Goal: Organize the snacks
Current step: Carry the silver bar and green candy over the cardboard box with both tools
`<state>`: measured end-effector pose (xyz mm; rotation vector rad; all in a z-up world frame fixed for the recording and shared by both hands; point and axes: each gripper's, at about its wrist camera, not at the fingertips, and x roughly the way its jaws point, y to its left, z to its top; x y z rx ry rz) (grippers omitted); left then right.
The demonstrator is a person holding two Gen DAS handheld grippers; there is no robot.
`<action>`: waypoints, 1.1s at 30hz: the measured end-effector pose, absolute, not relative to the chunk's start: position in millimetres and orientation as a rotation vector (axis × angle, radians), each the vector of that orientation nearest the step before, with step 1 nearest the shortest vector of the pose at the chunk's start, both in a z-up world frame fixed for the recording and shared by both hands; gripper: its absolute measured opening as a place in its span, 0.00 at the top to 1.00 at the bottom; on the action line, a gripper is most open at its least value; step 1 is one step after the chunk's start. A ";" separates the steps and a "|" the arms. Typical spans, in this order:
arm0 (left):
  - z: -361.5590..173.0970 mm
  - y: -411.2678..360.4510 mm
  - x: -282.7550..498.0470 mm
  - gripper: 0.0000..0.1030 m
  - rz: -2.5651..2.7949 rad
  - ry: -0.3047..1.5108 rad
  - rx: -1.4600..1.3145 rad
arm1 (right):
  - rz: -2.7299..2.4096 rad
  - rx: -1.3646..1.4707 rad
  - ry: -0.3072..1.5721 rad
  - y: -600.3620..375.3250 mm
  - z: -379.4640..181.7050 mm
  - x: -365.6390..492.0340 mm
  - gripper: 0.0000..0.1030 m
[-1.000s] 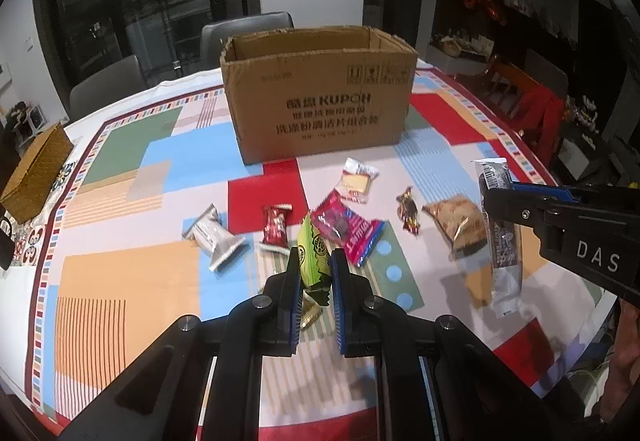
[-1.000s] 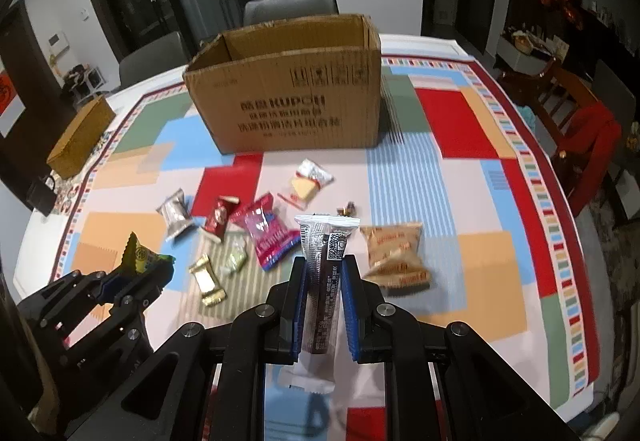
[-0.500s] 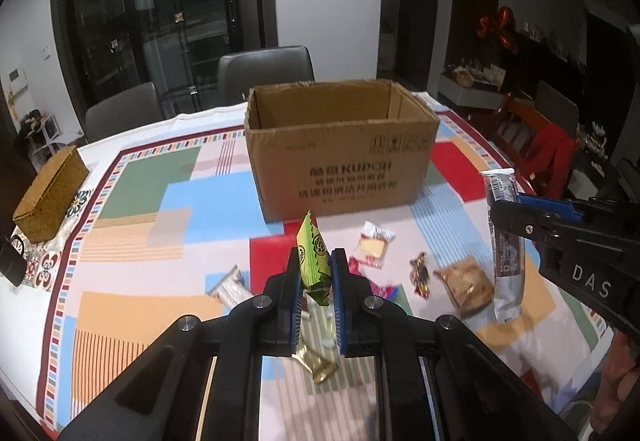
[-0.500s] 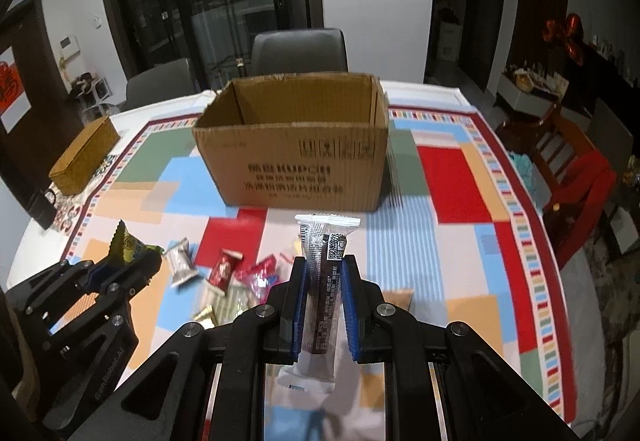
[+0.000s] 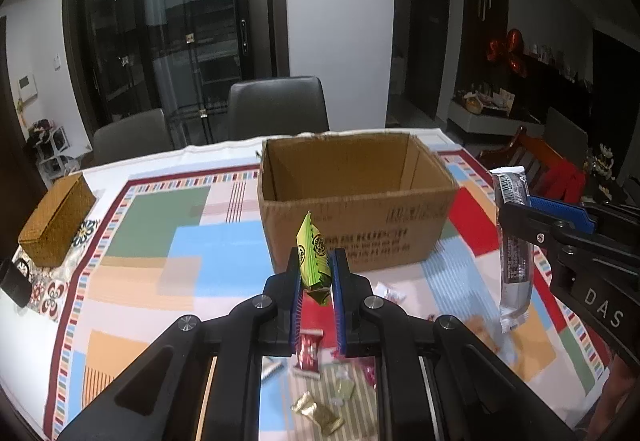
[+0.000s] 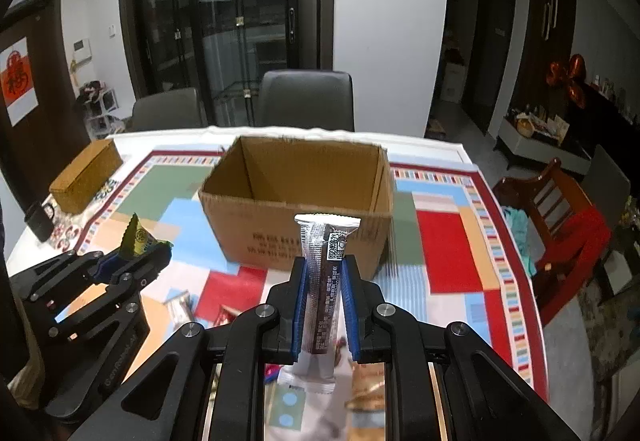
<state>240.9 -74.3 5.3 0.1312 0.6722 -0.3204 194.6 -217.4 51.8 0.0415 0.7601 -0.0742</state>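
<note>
My left gripper (image 5: 316, 261) is shut on a small green snack packet (image 5: 313, 251), held upright in the air in front of the open cardboard box (image 5: 356, 201). My right gripper (image 6: 324, 269) is shut on a long dark-and-clear snack bar wrapper (image 6: 325, 281), also raised before the box (image 6: 296, 197). In the left wrist view the right gripper (image 5: 516, 213) and its bar (image 5: 514, 249) show at the right. The left gripper (image 6: 138, 253) shows at the lower left of the right wrist view. Several loose snacks, among them a red candy (image 5: 309, 353) and a gold one (image 5: 318, 409), lie on the tablecloth below.
The box stands mid-table on a colourful patchwork tablecloth (image 5: 160, 241). A woven yellow box (image 5: 56, 221) sits at the left edge, a dark mug (image 6: 38, 219) near it. Grey chairs (image 5: 278, 107) stand behind the table, a red wooden chair (image 6: 560, 221) to the right.
Both grippers have risen with their snacks and come closer to the box. The box's open inside now shows, and the loose snacks have dropped low in view.
</note>
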 end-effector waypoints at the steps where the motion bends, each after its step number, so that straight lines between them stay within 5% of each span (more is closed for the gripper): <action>1: 7.4 -74.9 243.6 0.86 -0.320 0.668 0.130 | -0.073 0.041 0.753 -217.4 54.4 196.5 0.82; 33: 31.2 -93.1 348.4 0.86 -0.321 0.613 0.112 | -0.072 0.040 0.685 -236.4 71.7 293.8 0.82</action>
